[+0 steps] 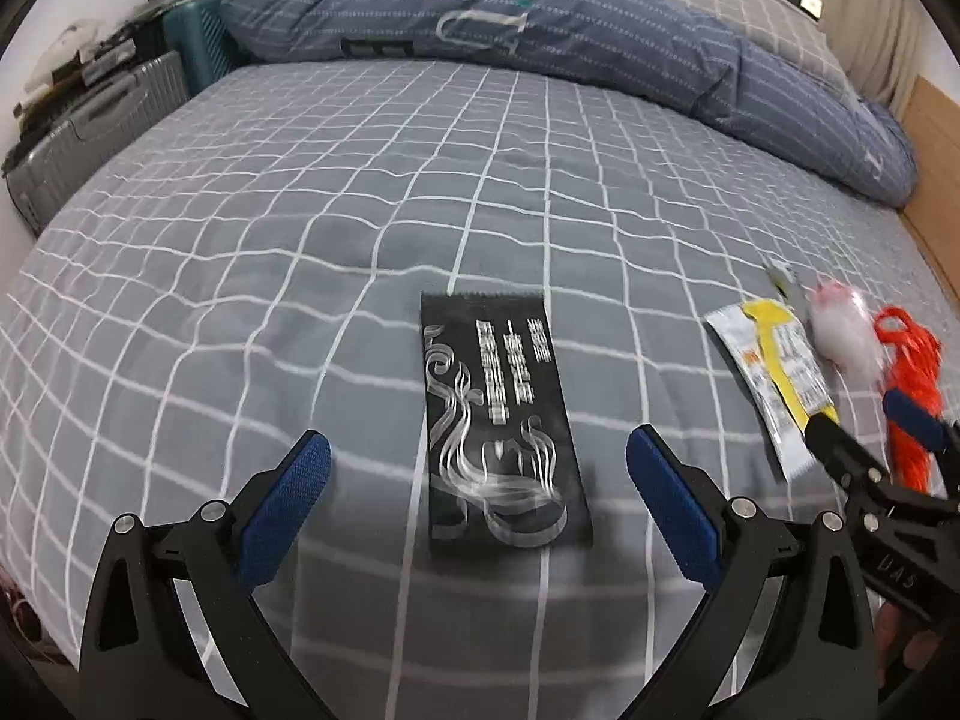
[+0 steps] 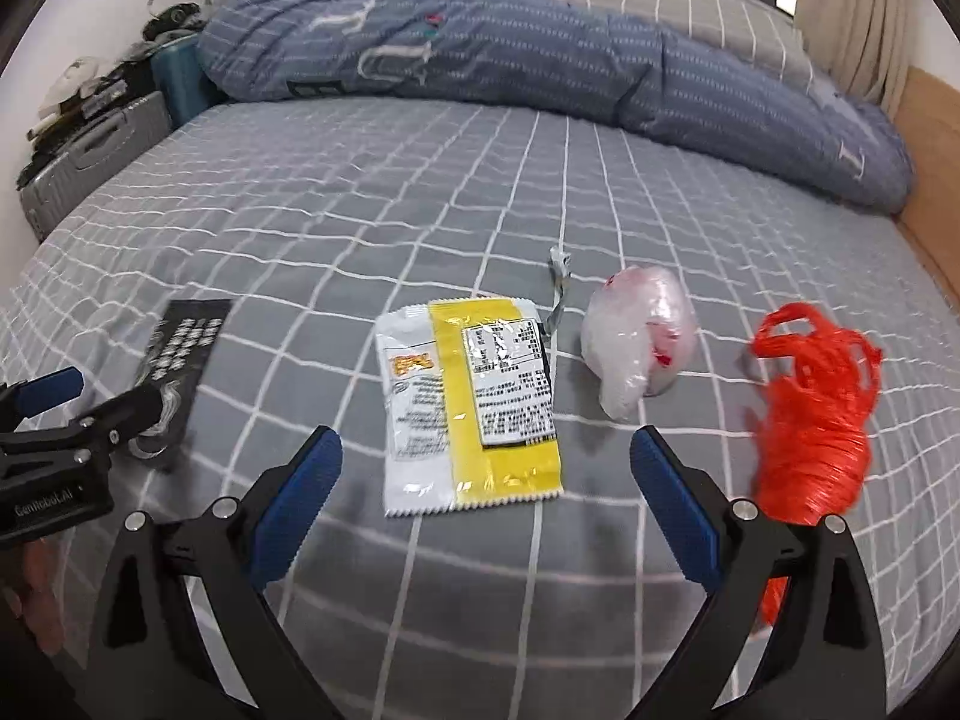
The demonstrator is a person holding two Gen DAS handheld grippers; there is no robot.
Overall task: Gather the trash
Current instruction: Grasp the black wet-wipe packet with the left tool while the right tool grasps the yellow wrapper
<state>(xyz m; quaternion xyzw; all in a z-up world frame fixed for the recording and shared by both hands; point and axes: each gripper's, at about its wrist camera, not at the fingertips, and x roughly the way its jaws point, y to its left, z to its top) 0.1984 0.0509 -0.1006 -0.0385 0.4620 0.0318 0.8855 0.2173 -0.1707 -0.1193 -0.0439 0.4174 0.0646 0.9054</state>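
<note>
Left wrist view: the left gripper (image 1: 478, 456) has its blue-padded fingers (image 1: 288, 498) spread wide, holding nothing, with the black wrapper (image 1: 498, 420) lying flat on the bed (image 1: 240, 240) between them, its near end roughly level with the fingertips and its far end pointing to 12 o'clock. At 3 o'clock the right gripper (image 1: 864, 426) reaches in from the edge, its dark fingers over the near end of the yellow packet (image 1: 774, 372). Just beyond the packet lie a clear bag (image 1: 846, 330) and an orange bundle (image 1: 912, 372), side by side. At 12 o'clock, far across the bed, a blue duvet (image 1: 540, 30) is heaped; at 10 o'clock a grey suitcase (image 1: 96, 126) stands beside the bed.

Right wrist view: the right gripper (image 2: 486, 456) likewise has its fingers (image 2: 300, 498) spread apart and empty, the yellow packet (image 2: 474, 402) flat on the checked sheet between and just ahead of them. At 1 o'clock sits the clear bag (image 2: 642, 336), apart from the packet, with a thin grey strip (image 2: 558, 288) between the two. At 2 o'clock the orange bundle (image 2: 816, 414) lies just beside the right finger. At 9 o'clock the left gripper (image 2: 102, 396) hangs over the black wrapper (image 2: 180, 354). The duvet (image 2: 540, 60) runs across the far side at 12 o'clock.
</note>
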